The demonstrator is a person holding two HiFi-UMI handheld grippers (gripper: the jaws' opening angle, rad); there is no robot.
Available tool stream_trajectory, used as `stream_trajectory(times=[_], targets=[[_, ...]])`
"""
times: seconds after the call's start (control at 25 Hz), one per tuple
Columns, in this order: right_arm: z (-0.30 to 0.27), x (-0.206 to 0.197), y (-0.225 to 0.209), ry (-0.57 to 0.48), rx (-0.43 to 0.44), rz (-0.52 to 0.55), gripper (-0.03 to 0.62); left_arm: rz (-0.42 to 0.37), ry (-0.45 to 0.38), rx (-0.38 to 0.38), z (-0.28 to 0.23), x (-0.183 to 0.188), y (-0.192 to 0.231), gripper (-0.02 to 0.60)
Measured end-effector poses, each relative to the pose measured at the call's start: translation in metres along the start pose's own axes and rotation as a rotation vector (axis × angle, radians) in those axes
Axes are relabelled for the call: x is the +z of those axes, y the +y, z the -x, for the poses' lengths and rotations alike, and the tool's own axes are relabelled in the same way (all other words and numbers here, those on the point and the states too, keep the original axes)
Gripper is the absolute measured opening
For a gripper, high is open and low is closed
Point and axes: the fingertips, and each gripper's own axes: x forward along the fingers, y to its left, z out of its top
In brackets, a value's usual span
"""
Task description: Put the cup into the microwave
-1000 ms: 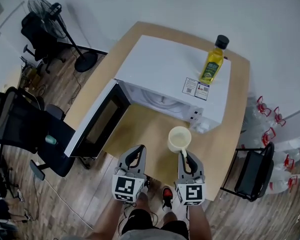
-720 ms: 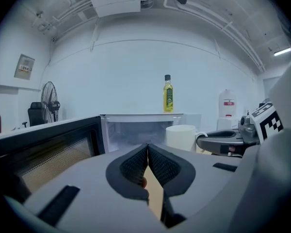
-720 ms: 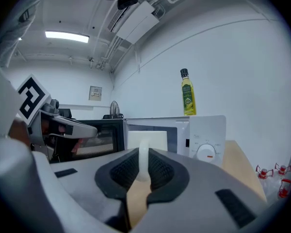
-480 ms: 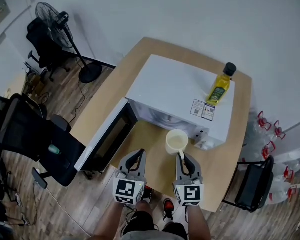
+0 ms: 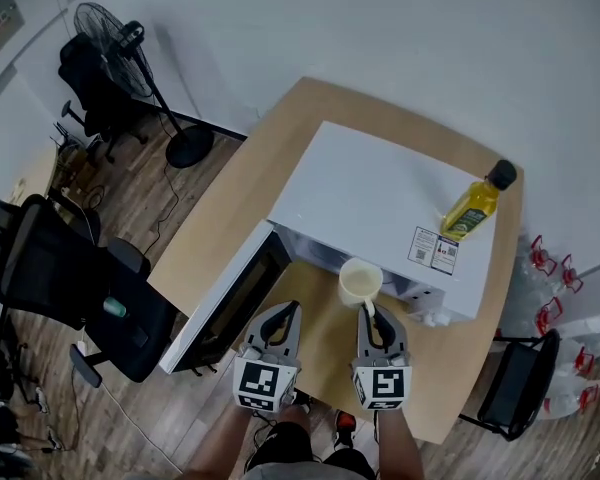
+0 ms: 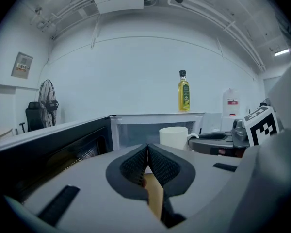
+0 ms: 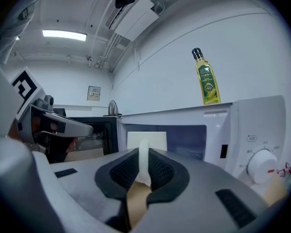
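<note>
Microwave cavity mostly hidden from above. Right gripper near level, clamped on cup handle; left gripper jaws together, empty.

The pale cream cup is hanging upright just right of the head view's centre, its open mouth facing up and its handle being pinched by the right gripper. It is hovering right in front of the white microwave, which is filling the middle of the frame. The microwave's dark-windowed door is standing wide open toward the lower left.
</note>
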Motion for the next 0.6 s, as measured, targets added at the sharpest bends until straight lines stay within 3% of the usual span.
stream_trajectory(times=[0.6], targets=[[-0.059, -0.026, -0.015, 0.047, -0.049, -0.017, 0.044, 0.008, 0.045, -0.053, -0.047, -0.014, 0.022, 0.025]])
